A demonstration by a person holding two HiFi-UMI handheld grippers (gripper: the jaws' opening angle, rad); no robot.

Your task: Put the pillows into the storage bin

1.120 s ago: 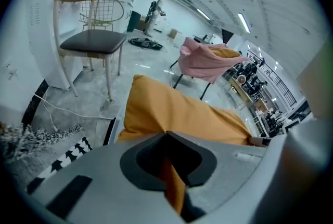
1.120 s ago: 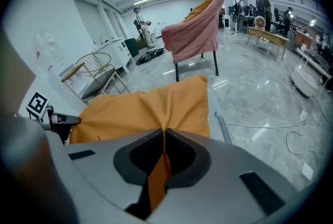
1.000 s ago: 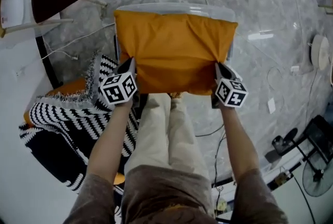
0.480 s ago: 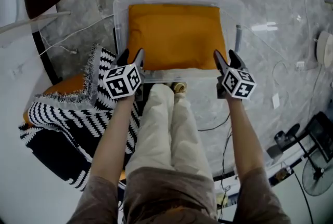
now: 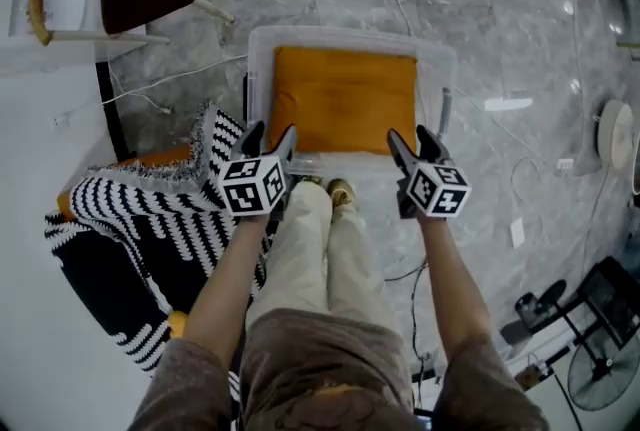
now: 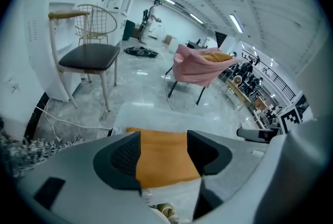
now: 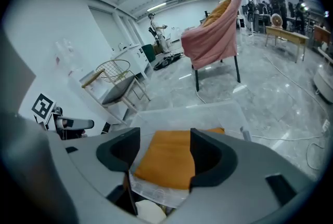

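Your clear storage bin (image 5: 262,44) stands on the marble floor with the orange pillow (image 5: 345,99) lying flat inside it, while your left gripper (image 5: 270,131) and right gripper (image 5: 410,136) hover at its near rim, jaws opening wide, gripping nothing.

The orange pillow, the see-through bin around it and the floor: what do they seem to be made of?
Orange square pillow: woven cloth, matte with no shine; perhaps cotton or polyester, the filling is unseen.
Translucent rectangular storage bin: plastic, milky and half see-through at its rim and walls.
Grey veined floor: polished stone or marble-look tile, glossy, since it mirrors the ceiling lights.
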